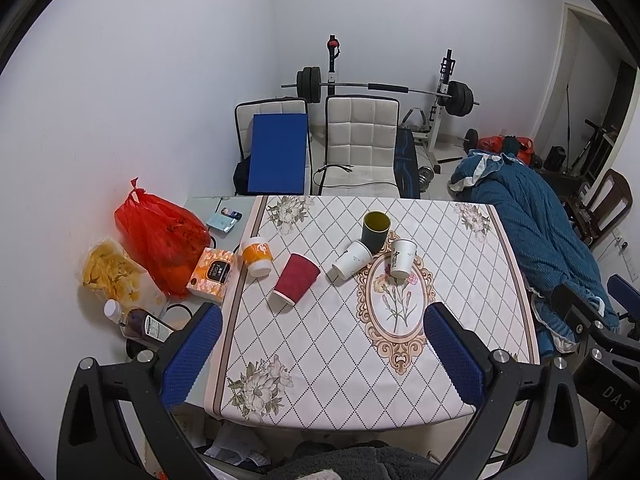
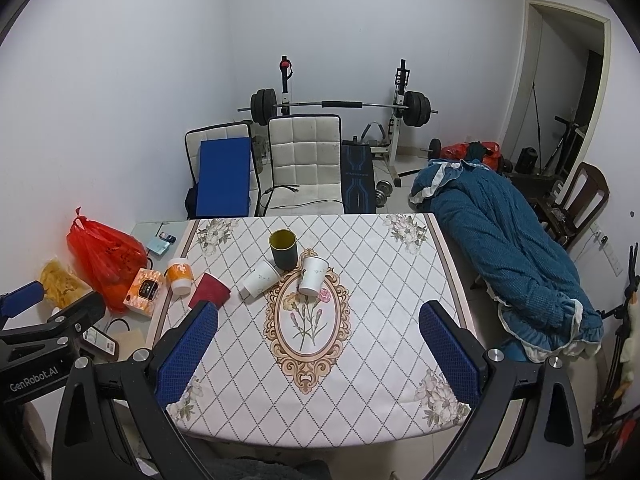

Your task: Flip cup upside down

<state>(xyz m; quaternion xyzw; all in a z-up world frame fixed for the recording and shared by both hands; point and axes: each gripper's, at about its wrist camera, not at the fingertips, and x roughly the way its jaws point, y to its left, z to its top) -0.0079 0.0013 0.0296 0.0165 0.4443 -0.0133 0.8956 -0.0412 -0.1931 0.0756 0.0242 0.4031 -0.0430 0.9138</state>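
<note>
Both my grippers — left [image 1: 322, 354] and right [image 2: 318, 354] — hang spread wide, holding nothing, over the table's [image 2: 400, 360] near edge. Green cup [image 2: 283, 249] stands mouth-up toward the far edge; two white cups [image 2: 261, 277] lean against it, red cup [image 1: 295, 279] near the left edge.

In the right wrist view, white lettering reading "GenRobot.AI" stands on the black body of the left claw [image 2: 24, 308] at the lower left edge. In the left wrist view, the letters "DAS" show in pale print on the black body of the right claw [image 1: 576, 312] at the lower right. The print on the orange tissue box [image 1: 211, 270] is too small to read.
</note>
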